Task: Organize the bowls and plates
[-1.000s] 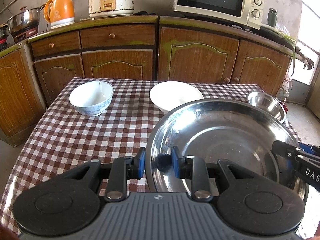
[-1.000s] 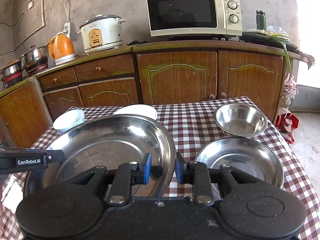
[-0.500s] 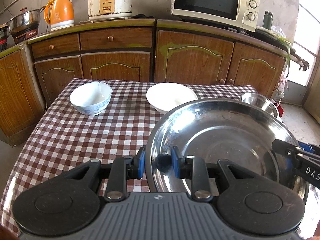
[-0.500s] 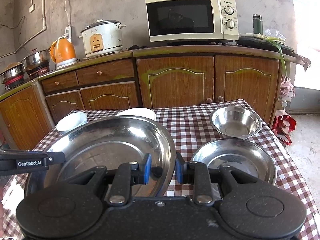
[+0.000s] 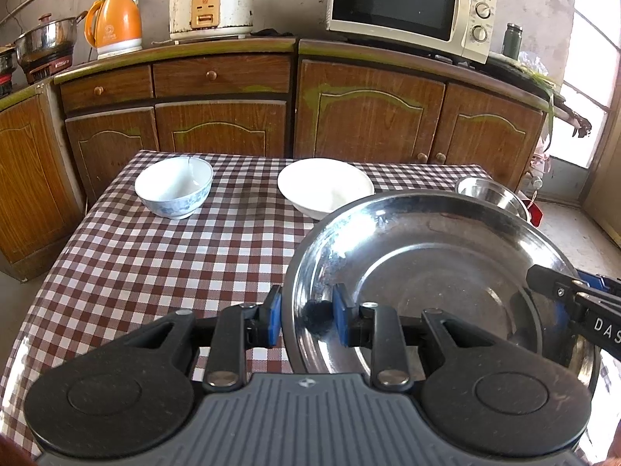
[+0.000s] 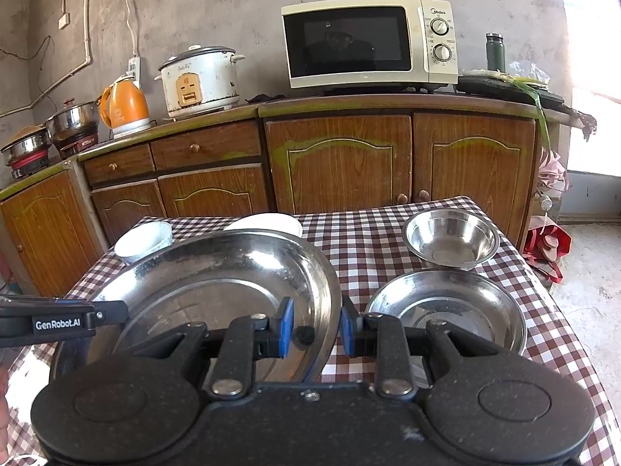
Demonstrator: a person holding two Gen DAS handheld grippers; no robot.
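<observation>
The large steel plate (image 5: 434, 287) hangs above the checked table (image 5: 155, 272), carried by two grippers at once. The left gripper (image 5: 304, 320) pinches the plate's left rim, one blue pad outside and one inside the wall; the right gripper (image 6: 314, 328) pinches the opposite rim the same way. Both sets of jaws are pressed nearly together on the thin metal.

Taking this plate as the landmark: a smaller steel plate (image 6: 446, 306) lies on the table just to its right, and a steel bowl (image 6: 452, 235) stands beyond that one. Behind the plate sits a white plate (image 5: 326, 186), and further left of that a white bowl with blue pattern (image 5: 174, 186).

The plate looks stiff, thin and fairly light, but wide and polished, so it is likely to slip or swing in a one-sided hold. Gripping the rim at two opposite points, as here, seems the sound choice; the sloped wall gives the pads little to bite on. It would probably clang rather than break if dropped. The white crockery is the fragile part and, in my judgement, wants a rim hold with gentle setting down.
</observation>
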